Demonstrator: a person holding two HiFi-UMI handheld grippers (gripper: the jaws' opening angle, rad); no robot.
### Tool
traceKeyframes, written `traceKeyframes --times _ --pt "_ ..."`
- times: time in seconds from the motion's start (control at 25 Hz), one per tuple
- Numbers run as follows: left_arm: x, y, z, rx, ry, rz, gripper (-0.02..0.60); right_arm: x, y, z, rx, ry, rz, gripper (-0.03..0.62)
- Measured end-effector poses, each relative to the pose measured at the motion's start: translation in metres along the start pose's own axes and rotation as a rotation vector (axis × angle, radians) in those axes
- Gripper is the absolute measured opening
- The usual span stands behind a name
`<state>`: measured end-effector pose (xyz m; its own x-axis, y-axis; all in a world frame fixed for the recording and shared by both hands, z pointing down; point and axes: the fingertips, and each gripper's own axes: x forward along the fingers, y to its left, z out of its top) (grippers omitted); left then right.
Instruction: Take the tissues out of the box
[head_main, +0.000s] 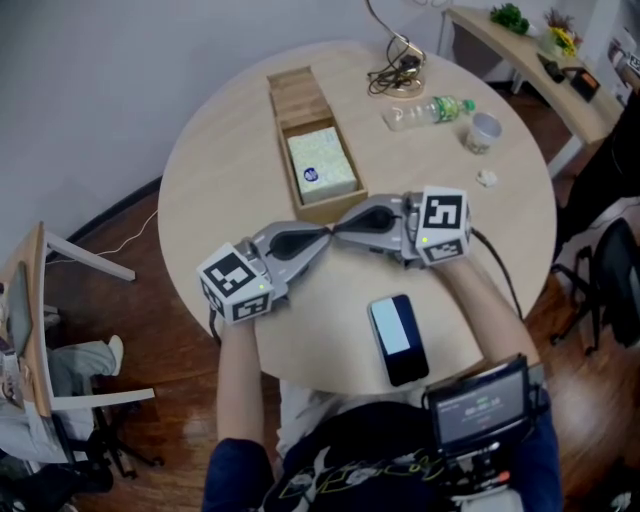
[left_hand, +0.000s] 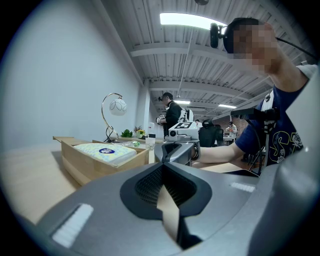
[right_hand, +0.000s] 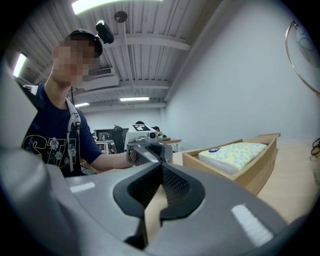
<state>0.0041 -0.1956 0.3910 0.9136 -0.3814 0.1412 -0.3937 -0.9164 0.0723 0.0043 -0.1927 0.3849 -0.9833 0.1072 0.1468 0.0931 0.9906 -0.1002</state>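
Observation:
An open wooden box (head_main: 296, 101) lies on the round table (head_main: 210, 180), and a pale yellow-patterned tissue pack (head_main: 321, 165) fills its near half. Just in front of the box's near end, my left gripper (head_main: 324, 235) and right gripper (head_main: 341, 229) point at each other, tip to tip. Both are shut with nothing between their jaws. In the left gripper view the left gripper (left_hand: 163, 168) faces the right one, with the tissue pack (left_hand: 104, 151) and box (left_hand: 80, 163) to the left. In the right gripper view the right gripper (right_hand: 161, 168) has the tissue pack (right_hand: 235, 151) and box (right_hand: 245, 175) at right.
A black phone (head_main: 398, 338) lies near the table's front edge. At the back right are a plastic bottle (head_main: 430, 112), a cup (head_main: 483, 132), a small white scrap (head_main: 487, 178) and a coiled cable (head_main: 397, 70). A chair (head_main: 60, 330) stands left of the table.

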Motion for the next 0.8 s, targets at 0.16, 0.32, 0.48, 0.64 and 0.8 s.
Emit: traceKeyframes --times 0.16,0.32,0.48,0.64,0.8 --pt "-0.0005 0.0000 0.0007 0.000 0.001 -0.001 0.005 0.0004 0.0000 -0.0001 -0.003 0.001 0.002 0.000" --pt "0.0008 -0.0012 -0.0001 0.001 0.000 -0.003 0.005 -0.0010 0.0010 -0.0009 0.002 0.002 0.009 0.000" --pt "0.0013 -0.0010 0.0003 0.001 0.001 -0.005 0.005 -0.0015 0.0005 -0.0006 -0.002 0.001 0.005 0.000" --pt "0.0006 -0.0010 0.0002 0.000 0.002 -0.006 0.005 -0.0007 0.0006 -0.0008 0.000 0.000 0.005 0.000" --pt "0.0012 -0.0010 0.0008 0.000 0.001 -0.004 0.005 -0.0015 0.0004 -0.0004 0.000 0.002 0.005 0.000"
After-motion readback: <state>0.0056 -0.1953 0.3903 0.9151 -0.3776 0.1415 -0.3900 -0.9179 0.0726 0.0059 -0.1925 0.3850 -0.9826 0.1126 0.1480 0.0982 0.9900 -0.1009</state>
